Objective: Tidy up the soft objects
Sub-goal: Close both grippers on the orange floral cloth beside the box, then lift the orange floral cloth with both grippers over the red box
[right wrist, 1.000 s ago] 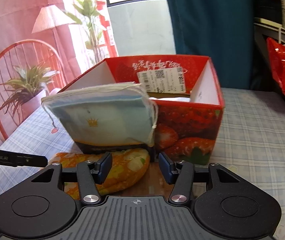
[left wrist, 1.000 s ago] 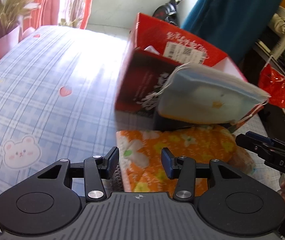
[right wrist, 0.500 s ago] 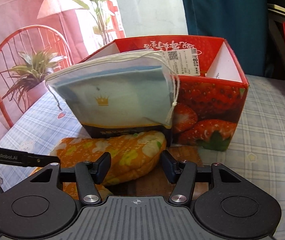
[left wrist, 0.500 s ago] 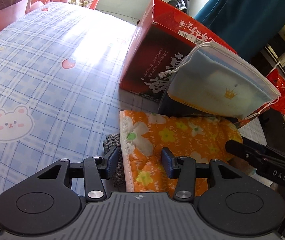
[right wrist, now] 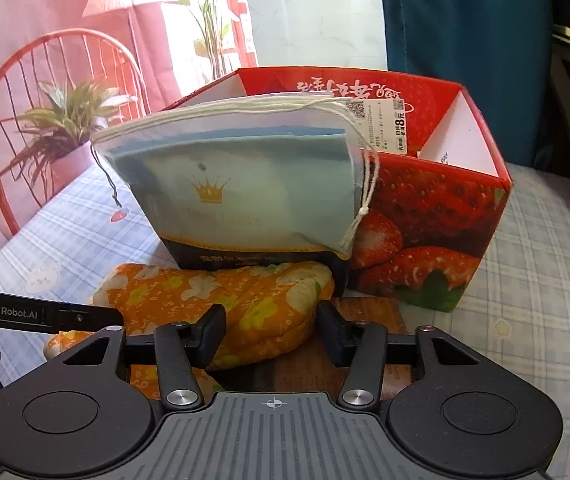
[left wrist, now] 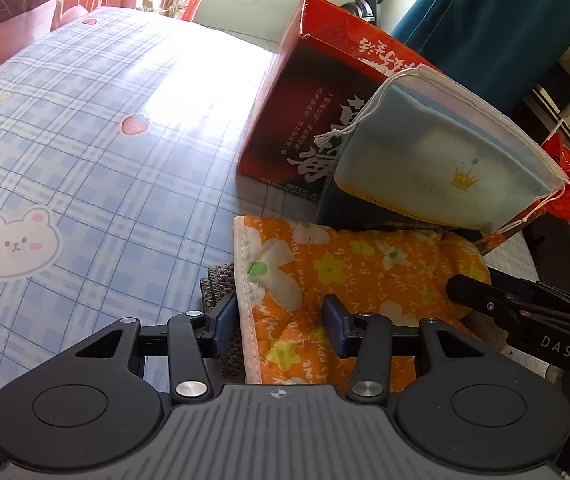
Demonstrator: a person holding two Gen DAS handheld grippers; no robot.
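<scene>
Both grippers are angled down over the blue plaid tablecloth [left wrist: 97,168], working the same item from opposite ends. The left gripper [left wrist: 281,322] sits low over the hemmed edge of the orange quilted cloth mitt with yellow and white flowers [left wrist: 349,276]; its jaws stand partly apart, straddling that edge, and the blue pads are not pressing on the fabric. A grey knitted cloth [left wrist: 219,284] peeks out from under the mitt right beside the left pad. The right gripper [right wrist: 271,330] comes in at the rounded end of the same mitt [right wrist: 221,300]. Its jaws have just been closing, with the mitt's tip between them; a gap shows on the right-hand finger, so whether it has actually pinched the fabric I cannot tell. The mitt lies flat on the table, just in front of the pale blue drawstring pouch with a gold crown [right wrist: 245,188], which leans upright against the red strawberry-print cardboard box [right wrist: 437,236]. A red plastic bag [left wrist: 569,196] sits off at the far right of the left view.
</scene>
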